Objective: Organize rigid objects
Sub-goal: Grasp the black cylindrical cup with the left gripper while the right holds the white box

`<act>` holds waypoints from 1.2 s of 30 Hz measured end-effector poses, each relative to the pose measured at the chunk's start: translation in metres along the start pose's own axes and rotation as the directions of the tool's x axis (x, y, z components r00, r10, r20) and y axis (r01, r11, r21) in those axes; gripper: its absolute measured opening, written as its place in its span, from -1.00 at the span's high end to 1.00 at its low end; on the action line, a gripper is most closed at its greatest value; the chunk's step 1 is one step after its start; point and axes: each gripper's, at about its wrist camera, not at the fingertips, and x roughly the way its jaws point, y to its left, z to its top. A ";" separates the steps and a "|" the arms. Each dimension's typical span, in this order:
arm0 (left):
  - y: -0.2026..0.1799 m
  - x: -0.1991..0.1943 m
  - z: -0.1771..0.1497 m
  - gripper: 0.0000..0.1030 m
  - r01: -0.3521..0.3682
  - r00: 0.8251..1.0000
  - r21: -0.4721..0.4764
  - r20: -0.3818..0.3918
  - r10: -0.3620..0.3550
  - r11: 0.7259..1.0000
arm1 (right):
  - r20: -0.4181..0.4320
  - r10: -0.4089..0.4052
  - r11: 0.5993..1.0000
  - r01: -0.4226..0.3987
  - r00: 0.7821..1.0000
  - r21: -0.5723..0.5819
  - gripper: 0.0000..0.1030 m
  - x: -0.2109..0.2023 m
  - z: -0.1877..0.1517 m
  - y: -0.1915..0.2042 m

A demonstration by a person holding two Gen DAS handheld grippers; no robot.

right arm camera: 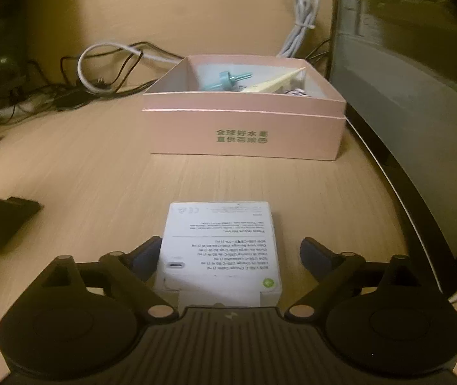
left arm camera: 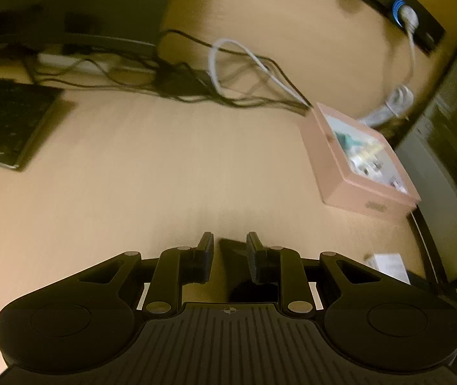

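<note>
On the far left of the desk [left arm camera: 151, 166], a dark keyboard [left arm camera: 0, 122] is seen only in the left wrist view, with a tangle of black and white cables [left arm camera: 222, 73] lying behind it. The left gripper [left arm camera: 229, 250] is held low over the bare wood, tilted downward, and its fingers [left arm camera: 206, 253] are drawn close together with only a narrow gap between them; nothing is held, though a small dark object [left arm camera: 233, 248] is glimpsed beyond the gap, too blurred to be made out. A pink box [left arm camera: 340, 173] is seen to the right, well apart from this gripper, with small items inside.

From the right wrist view, a dark wedge-shaped object [right arm camera: 0, 221] is shown at the left edge. The right gripper [right arm camera: 230, 253] is held level near the desk, pointed toward the pink box [right arm camera: 244, 128]. Its fingers [right arm camera: 146, 253] are spread wide on either side of a white carton [right arm camera: 222, 250] lying flat on the desk; the left finger is just beside the carton's edge, while the right finger stands clear of it. Inside the open box, a teal piece [right arm camera: 226, 80] and a pale yellow piece [right arm camera: 273, 85] can be seen. A coiled white cable [right arm camera: 302, 16] lies behind the box.
</note>
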 end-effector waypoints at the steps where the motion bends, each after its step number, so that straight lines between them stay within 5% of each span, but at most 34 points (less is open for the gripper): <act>1: -0.006 0.004 -0.001 0.52 0.001 1.000 0.027 -0.015 -0.001 1.000 | -0.001 -0.001 1.000 0.001 1.000 -0.001 -0.81 0.000 0.000 0.000; 5: -0.021 0.014 -0.008 0.50 0.000 0.999 0.090 -0.044 0.004 0.996 | -0.001 -0.002 1.000 0.002 1.000 0.001 -0.82 -0.003 0.000 0.001; 9: -0.028 0.022 -0.014 0.25 0.008 0.999 0.132 -0.051 -0.001 0.991 | 0.000 -0.004 1.000 0.004 1.000 0.003 -0.83 -0.003 0.001 0.001; 14: -0.037 0.037 -0.034 -0.08 -0.034 0.999 0.294 -0.022 0.043 0.955 | 0.000 -0.006 1.000 0.006 1.000 0.006 -0.85 -0.003 0.000 0.001; 33: -0.047 0.065 -0.026 -0.04 0.051 0.998 0.313 -0.053 -0.036 0.948 | -0.057 0.034 0.999 -0.036 0.998 -0.032 -1.00 0.004 0.007 -0.002; 36: -0.052 0.069 -0.025 -0.04 0.065 0.997 0.339 -0.050 -0.051 0.938 | -0.056 0.058 0.997 -0.060 0.997 -0.050 -0.57 0.001 0.011 -0.002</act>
